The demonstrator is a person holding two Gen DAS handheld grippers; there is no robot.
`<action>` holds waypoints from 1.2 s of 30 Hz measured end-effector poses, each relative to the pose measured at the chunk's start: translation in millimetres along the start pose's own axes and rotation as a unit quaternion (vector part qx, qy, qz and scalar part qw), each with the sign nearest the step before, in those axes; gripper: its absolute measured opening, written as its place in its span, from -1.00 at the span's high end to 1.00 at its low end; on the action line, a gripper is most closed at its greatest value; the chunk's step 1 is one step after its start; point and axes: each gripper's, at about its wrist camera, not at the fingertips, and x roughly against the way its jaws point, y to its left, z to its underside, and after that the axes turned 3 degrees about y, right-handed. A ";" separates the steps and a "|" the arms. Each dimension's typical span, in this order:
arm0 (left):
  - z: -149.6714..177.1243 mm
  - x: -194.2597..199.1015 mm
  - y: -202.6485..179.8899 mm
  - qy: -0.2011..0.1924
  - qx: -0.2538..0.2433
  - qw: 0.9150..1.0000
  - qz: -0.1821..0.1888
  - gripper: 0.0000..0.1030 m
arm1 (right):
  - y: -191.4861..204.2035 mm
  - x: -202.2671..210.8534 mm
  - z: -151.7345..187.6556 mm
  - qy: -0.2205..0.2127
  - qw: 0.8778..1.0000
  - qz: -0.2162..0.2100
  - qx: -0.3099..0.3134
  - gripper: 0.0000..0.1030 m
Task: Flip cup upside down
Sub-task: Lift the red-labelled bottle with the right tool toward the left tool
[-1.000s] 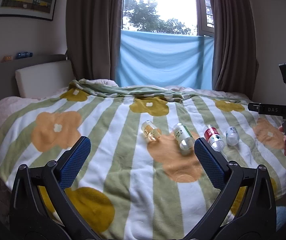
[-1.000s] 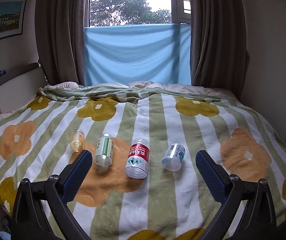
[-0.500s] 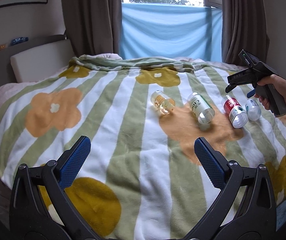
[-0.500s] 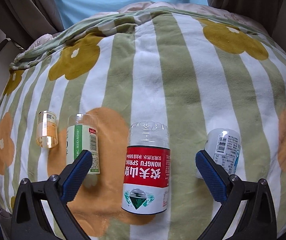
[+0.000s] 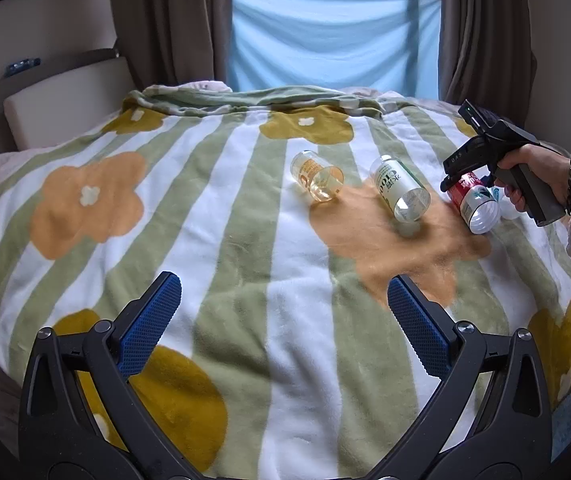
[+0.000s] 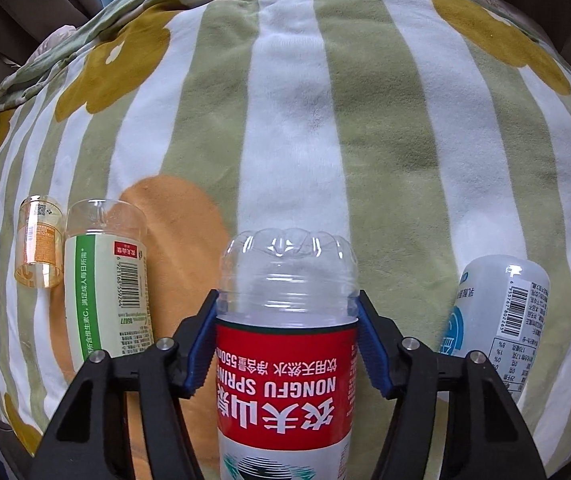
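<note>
Red-labelled cup (image 6: 285,364), a cut-down clear plastic bottle lying on its side on the striped flower blanket (image 6: 293,100), is now between the blue pads (image 6: 201,344) of the right gripper (image 6: 285,340); half a second ago those pads stood wide apart and short of it, with the cup lying free ahead. The jaws have come in against both sides of the cup at the top edge of its label, and they appear to be pinching it, though how firmly cannot be told. The cup's moulded closed base points far, its open mouth toward the near edge. In the left wrist view the same cup (image 5: 473,204) lies at the right end of the row, under the right gripper (image 5: 461,176) held in a person's hand (image 5: 525,176). The left gripper (image 5: 281,320) hangs spread over bare blanket at the near side, holding nothing. To the left of the gripped cup lie a green-labelled cup (image 6: 105,280) and a small amber cup (image 6: 39,240); a white cup (image 6: 501,312) lies just to its right. Judgement: the approach is finished and the grasp made or nearly so; lifting and turning the cup mouth-down are not yet done. The soft blanket may let the cup tip when set down.
</note>
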 end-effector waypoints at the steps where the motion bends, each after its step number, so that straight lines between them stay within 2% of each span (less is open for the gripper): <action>1: -0.1 -0.5 0.4 0.001 -0.001 1.000 -0.001 -0.99 | -0.8 1.9 1.1 -0.003 1.000 -0.002 0.000 -0.14; 5: -1.3 -1.0 0.6 0.008 -0.001 1.000 -0.001 -0.99 | 2.5 18.0 10.0 -0.016 1.000 -0.009 0.014 -0.14; 10: -1.0 4.1 2.5 0.020 0.005 1.000 -0.005 -0.99 | 19.6 53.9 25.6 -0.031 0.998 -0.046 0.035 -0.14; 16: -1.1 21.1 6.4 0.022 0.007 1.000 -0.015 -0.99 | 68.2 109.3 58.6 -0.068 0.989 -0.068 0.116 -0.14; 20: 0.0 35.7 13.7 0.022 0.014 0.999 -0.020 -0.99 | 104.3 128.2 89.4 -0.068 0.980 -0.100 0.161 -0.14; 25: 4.6 49.3 19.5 0.032 0.013 0.999 -0.031 -0.99 | 142.7 122.2 132.3 -0.033 0.969 -0.116 0.216 -0.14; 29: 9.6 58.4 26.1 0.034 0.024 0.999 -0.029 -0.99 | 160.5 103.1 159.9 -0.022 0.964 -0.088 0.251 -0.14; 32: 11.7 62.3 28.7 0.037 0.024 0.998 -0.034 -0.99 | 164.2 83.4 170.1 0.000 0.963 -0.091 0.252 -0.14; 36: 14.3 64.7 31.0 0.039 0.029 0.999 -0.025 -0.99 | 169.4 58.6 185.5 0.012 0.962 -0.063 0.264 -0.14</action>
